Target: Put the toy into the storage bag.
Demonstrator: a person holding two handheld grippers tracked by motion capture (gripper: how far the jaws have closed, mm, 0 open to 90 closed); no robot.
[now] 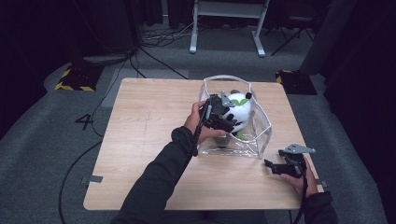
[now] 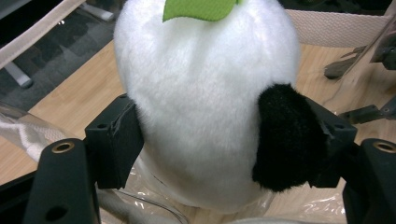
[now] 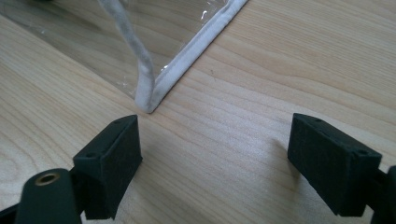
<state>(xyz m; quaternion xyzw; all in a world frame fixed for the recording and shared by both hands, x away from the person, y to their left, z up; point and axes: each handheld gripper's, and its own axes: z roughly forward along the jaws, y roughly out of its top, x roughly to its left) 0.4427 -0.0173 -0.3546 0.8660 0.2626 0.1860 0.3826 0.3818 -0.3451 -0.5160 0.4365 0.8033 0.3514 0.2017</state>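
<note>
A white plush toy point(image 1: 241, 108) with black patches and a green leaf sits inside a clear plastic bag point(image 1: 259, 135) with white trim, near the middle of the wooden table point(image 1: 144, 140). My left gripper point(image 1: 230, 115) reaches into the bag. In the left gripper view the plush toy point(image 2: 205, 88) lies between the jaws of the left gripper point(image 2: 219, 142); the pads stand at its sides without squeezing it, and a black patch point(image 2: 285, 135) hides the right pad. My right gripper point(image 1: 270, 167) rests open on the table by the bag's near right corner. The right gripper point(image 3: 215, 154) holds nothing, and the bag's trimmed corner point(image 3: 152, 95) lies just ahead of it.
The bag stands right of the table's centre, with bare wood to its left. The table's near and right edges are close to my right hand. On the floor beyond are cables, a yellow-and-black striped base point(image 1: 74, 77) and a white desk frame point(image 1: 229, 28).
</note>
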